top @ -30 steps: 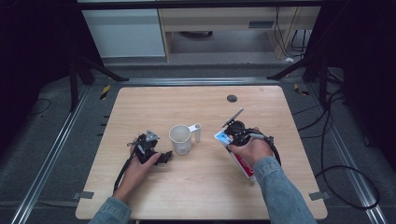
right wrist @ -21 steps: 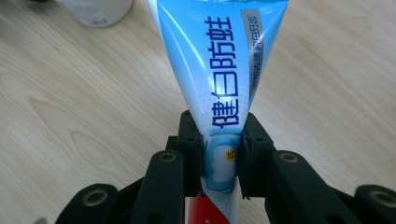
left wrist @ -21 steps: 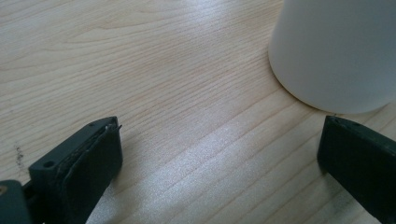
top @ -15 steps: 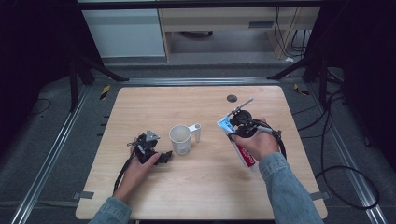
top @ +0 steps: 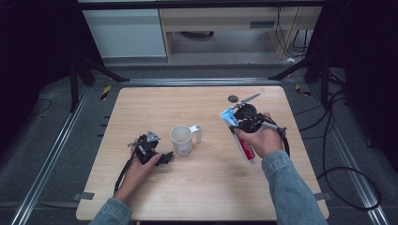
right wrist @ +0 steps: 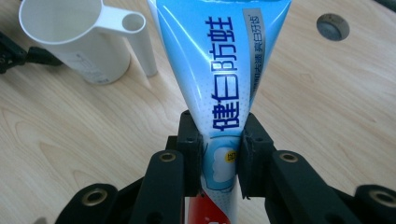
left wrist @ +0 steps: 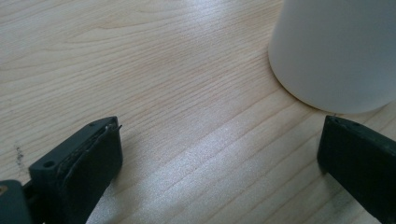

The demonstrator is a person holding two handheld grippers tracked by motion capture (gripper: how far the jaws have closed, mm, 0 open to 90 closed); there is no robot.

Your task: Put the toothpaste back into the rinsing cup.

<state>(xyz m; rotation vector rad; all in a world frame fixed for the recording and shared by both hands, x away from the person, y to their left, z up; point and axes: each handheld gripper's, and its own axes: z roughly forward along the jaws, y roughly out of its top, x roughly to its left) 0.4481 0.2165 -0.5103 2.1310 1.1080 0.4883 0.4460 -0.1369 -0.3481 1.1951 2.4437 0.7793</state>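
Observation:
A white cup (top: pixel 181 139) with a tubular handle stands upright near the middle of the wooden table (top: pixel 197 197); it also appears as the cup (right wrist: pixel 70 37) and the cup's side (left wrist: pixel 336 51). My right gripper (top: pixel 241 123) is shut on a blue, white and red toothpaste tube (top: pixel 246 147), held above the table to the right of the cup. In the right gripper view the tube (right wrist: pixel 219 79) is pinched across its width, its flat crimped end pointing away. My left gripper (top: pixel 162 157) rests on the table just left of the cup, open, nothing between its fingers (left wrist: pixel 79 168).
A small dark round insert (top: pixel 233 98) sits in the tabletop at the back right, seen also as the insert (right wrist: pixel 332 26). Black cables trail from both grippers. Metal rails and a dark floor surround the table; cabinets stand behind it.
My right gripper has carried the toothpaste tube toward the back right and lifted it a little. The left gripper and the cup have stayed put.

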